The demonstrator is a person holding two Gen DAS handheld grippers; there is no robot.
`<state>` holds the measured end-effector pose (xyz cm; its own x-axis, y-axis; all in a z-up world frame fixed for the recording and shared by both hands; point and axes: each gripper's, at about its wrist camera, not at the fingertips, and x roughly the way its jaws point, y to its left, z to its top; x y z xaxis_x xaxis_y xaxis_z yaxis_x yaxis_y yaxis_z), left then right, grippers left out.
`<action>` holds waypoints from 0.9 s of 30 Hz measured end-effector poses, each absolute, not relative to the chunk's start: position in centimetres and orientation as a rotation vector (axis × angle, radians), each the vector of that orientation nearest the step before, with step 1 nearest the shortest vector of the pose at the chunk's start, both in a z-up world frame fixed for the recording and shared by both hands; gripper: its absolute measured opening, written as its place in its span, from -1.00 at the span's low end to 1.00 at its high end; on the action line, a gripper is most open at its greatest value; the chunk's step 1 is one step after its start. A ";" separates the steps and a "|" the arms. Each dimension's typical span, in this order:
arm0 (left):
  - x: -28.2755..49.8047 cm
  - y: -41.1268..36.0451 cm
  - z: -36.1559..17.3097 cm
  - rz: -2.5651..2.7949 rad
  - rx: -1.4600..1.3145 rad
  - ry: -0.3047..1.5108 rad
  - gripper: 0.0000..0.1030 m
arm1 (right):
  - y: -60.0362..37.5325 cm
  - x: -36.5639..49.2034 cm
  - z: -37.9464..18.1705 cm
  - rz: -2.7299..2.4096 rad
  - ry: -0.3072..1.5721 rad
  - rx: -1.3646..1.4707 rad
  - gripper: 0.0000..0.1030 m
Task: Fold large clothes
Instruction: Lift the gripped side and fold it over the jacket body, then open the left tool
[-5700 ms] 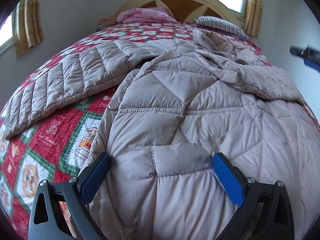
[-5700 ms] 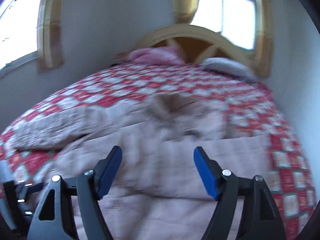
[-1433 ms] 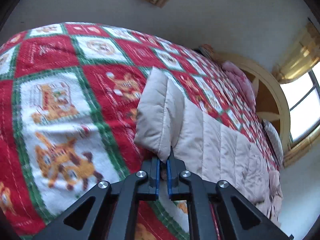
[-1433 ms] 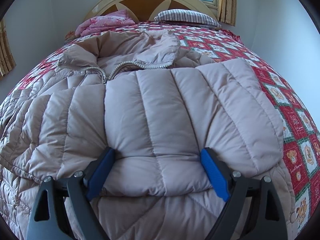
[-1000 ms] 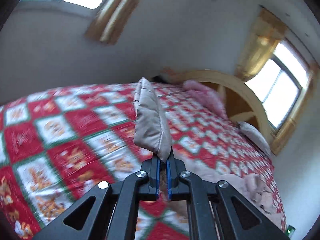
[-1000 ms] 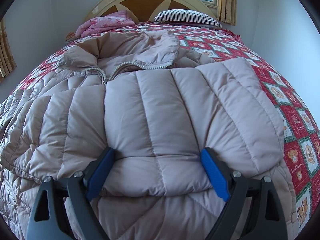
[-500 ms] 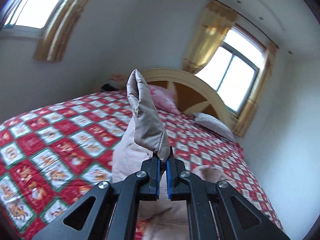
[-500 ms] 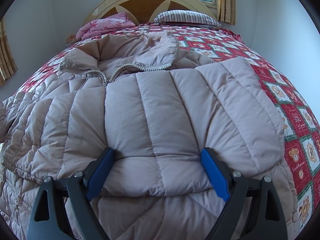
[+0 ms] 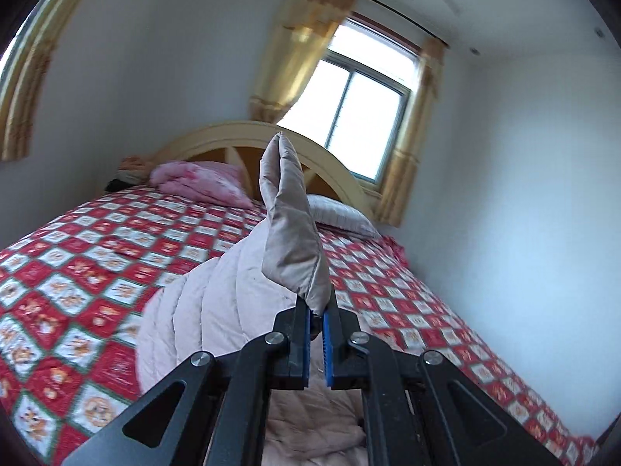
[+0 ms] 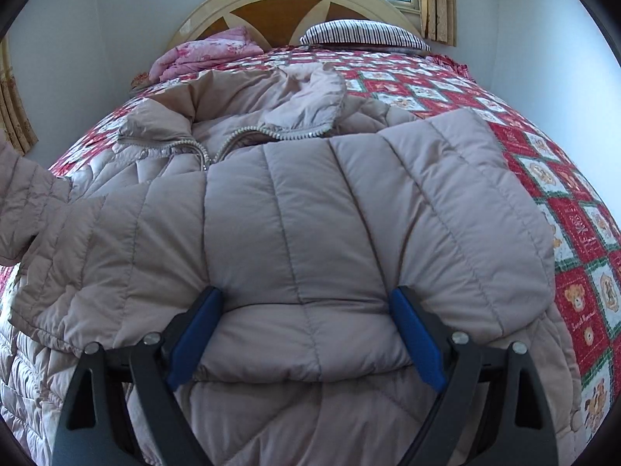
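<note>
While pinching the sleeve cuff [image 9: 291, 233] of the beige down jacket [image 10: 310, 233], spread on the quilted bed [image 10: 562, 233], between closed left gripper [image 9: 317, 312] jaws: carry inward across chest, lower flat beside open right gripper [image 10: 304, 334], resting unclamped on folded sleeve.

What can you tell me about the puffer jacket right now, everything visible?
The puffer jacket is beige-pink, quilted and thickly padded, lying front-up on the red patchwork bedspread. Its metal zipper is open at the collar, hood bunched behind. One sleeve lies folded across the chest. The left gripper is shut on the other sleeve's cuff, which stands lifted above the bed. The right gripper is open, straddling the folded sleeve's end.
</note>
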<state>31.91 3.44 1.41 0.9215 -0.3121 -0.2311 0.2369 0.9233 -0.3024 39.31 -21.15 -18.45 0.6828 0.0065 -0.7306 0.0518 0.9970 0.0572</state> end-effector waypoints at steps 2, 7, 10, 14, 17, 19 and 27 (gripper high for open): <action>32.5 1.4 0.5 -0.316 -0.259 0.305 -0.92 | -21.2 39.3 -18.4 -0.023 0.818 0.079 0.77; 34.1 -4.0 -2.8 -0.371 -0.188 0.386 -0.92 | -21.4 39.3 -18.5 -0.019 0.815 0.089 0.78; 35.0 -6.4 -5.4 -0.384 -0.146 0.446 -0.92 | -21.5 39.3 -18.5 -0.015 0.812 0.098 0.78; 35.6 -8.1 -7.8 -0.388 -0.110 0.491 -0.92 | -21.7 39.3 -18.5 -0.009 0.809 0.110 0.78; 35.7 -9.0 -8.9 -0.391 -0.084 0.511 -0.92 | -21.8 39.2 -18.5 -0.006 0.808 0.115 0.78; 35.4 -9.5 -8.9 -0.386 -0.061 0.515 -0.91 | -21.8 39.2 -18.5 -0.005 0.807 0.119 0.78; 32.6 -10.0 -4.6 -0.417 0.032 0.356 -0.64 | -21.9 39.3 -18.6 -0.001 0.807 0.128 0.79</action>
